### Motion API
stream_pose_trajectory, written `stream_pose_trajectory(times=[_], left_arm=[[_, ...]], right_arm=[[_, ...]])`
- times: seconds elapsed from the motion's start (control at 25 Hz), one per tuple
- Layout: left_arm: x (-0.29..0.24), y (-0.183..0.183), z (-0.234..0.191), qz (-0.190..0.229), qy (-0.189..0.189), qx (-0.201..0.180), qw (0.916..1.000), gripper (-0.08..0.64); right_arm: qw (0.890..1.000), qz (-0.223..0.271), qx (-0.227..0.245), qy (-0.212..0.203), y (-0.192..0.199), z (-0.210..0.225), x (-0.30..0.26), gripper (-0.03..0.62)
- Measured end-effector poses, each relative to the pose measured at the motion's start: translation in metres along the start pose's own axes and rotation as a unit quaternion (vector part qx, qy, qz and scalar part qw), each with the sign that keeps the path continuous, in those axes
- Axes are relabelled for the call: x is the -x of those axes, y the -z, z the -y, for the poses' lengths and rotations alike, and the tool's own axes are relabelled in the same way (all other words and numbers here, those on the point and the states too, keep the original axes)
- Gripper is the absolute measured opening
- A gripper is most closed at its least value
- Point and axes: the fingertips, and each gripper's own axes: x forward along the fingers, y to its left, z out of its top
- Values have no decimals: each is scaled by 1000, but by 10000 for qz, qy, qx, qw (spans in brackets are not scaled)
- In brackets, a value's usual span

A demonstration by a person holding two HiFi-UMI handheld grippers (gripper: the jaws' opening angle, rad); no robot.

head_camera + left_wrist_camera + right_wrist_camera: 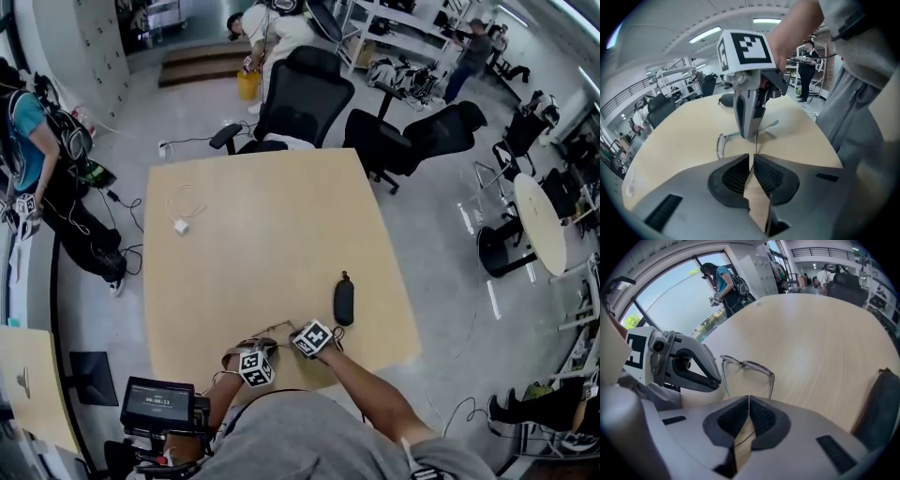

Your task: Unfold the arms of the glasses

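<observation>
The thin-framed glasses [269, 331] lie at the near edge of the tan table [262, 244], between my two grippers. In the right gripper view the glasses [746, 365] face away, both arms stretching back toward the camera. My left gripper [751, 157] is shut on the thin end of one arm; from the other side it [717, 380] shows beside that arm. My right gripper [749, 399] is shut, with a thin wire of the other arm in its gap. The right gripper [748, 135] stands over the frame, a lens [720, 144] to its left.
A black glasses case [344, 300] lies just past the right gripper, also at the right edge [881, 408]. A white charger with cable [181, 226] sits far left on the table. Office chairs [300, 98] stand beyond the far edge; a person [42, 178] stands at left.
</observation>
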Motion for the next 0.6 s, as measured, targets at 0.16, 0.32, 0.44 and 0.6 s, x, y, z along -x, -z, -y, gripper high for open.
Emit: stream_pose_trajectory(times=[0.16, 0.32, 0.44, 0.6], left_arm=[[-28, 6, 14, -438, 300, -347, 9980, 10], [-23, 5, 13, -480, 418, -302, 9975, 11], [-21, 14, 25, -621, 737, -450, 9943, 10], [-24, 23, 23, -719, 947, -647, 9908, 11]], right_arm=[[9998, 62, -203, -24, 9, -4, -4, 8], [9993, 197, -320, -25, 6, -3, 2, 8], [9987, 224, -467, -14, 10, -2, -3, 8], [9979, 345, -549, 72, 7, 30, -4, 8]])
